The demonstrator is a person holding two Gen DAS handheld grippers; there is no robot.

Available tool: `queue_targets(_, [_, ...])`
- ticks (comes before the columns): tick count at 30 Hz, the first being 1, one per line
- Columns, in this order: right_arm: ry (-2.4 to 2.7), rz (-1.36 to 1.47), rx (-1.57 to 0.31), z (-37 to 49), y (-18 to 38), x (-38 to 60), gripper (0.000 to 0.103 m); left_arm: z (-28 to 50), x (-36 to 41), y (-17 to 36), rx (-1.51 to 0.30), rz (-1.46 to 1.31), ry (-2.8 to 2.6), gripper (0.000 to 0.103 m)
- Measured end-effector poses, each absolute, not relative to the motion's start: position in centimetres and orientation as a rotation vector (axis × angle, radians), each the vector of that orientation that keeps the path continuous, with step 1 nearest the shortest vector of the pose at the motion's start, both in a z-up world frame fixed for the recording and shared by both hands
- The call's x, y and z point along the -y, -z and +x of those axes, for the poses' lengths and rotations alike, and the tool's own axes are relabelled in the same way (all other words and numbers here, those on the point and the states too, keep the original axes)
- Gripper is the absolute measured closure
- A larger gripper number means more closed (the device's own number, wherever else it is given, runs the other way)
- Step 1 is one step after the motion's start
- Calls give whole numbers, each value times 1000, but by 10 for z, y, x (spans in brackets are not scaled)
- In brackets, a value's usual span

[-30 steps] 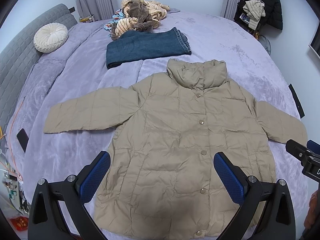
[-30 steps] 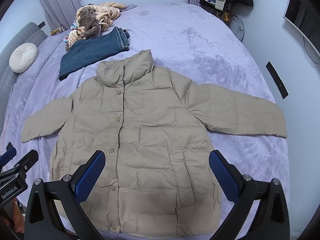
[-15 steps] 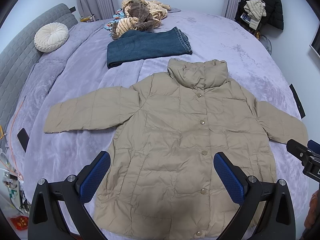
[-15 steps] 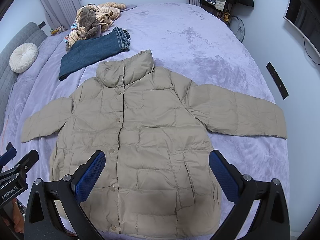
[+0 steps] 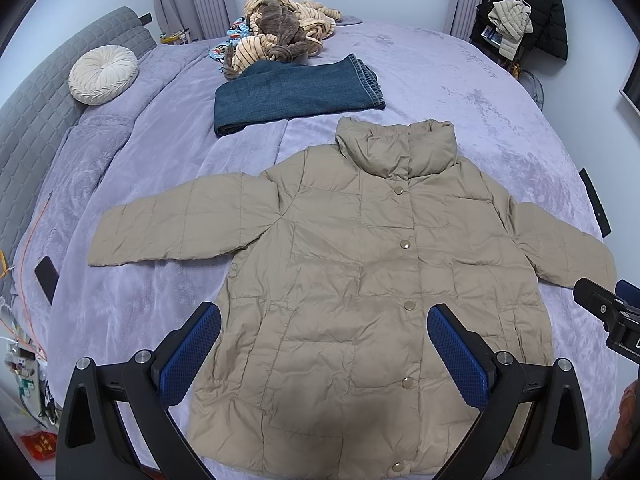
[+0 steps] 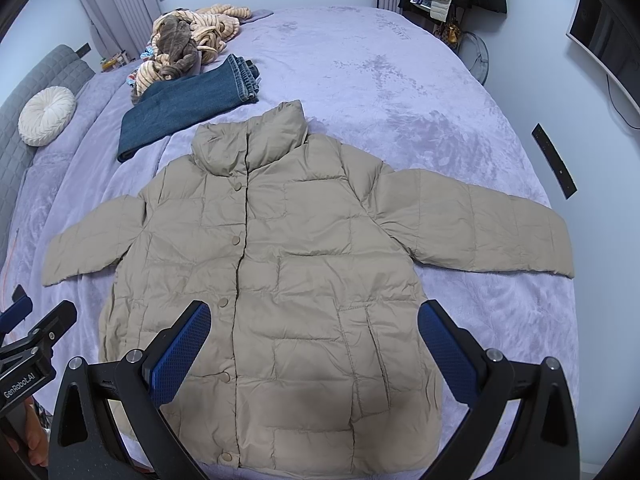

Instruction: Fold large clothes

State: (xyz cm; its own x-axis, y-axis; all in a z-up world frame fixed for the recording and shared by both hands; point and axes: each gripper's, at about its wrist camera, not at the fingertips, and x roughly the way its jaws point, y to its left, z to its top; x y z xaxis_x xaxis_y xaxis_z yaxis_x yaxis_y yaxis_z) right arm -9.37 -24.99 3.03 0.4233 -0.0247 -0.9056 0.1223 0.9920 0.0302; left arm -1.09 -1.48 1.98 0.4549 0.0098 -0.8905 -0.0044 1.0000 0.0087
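Observation:
A beige quilted puffer jacket [image 5: 360, 280] lies flat and buttoned on the lilac bed, collar away from me, both sleeves spread sideways; it also shows in the right wrist view [image 6: 288, 272]. My left gripper [image 5: 324, 356] is open and empty, held above the jacket's lower hem. My right gripper [image 6: 314, 354] is open and empty too, above the hem a little further right. The right gripper's tip [image 5: 604, 312] shows at the right edge of the left wrist view, and the left gripper's tip [image 6: 32, 336] at the left edge of the right wrist view.
Folded blue jeans [image 5: 292, 96] lie beyond the jacket, with a heap of striped and brown clothes [image 5: 280, 36] behind them. A round white cushion [image 5: 102, 76] leans on the grey headboard at left. A black remote [image 6: 554, 160] lies at the bed's right edge.

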Motion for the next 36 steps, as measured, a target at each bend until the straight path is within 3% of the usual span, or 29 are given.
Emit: queue_targets(36, [97, 95, -1124, -94, -31, 253, 0, -9, 15, -21, -1102, 7, -9, 0])
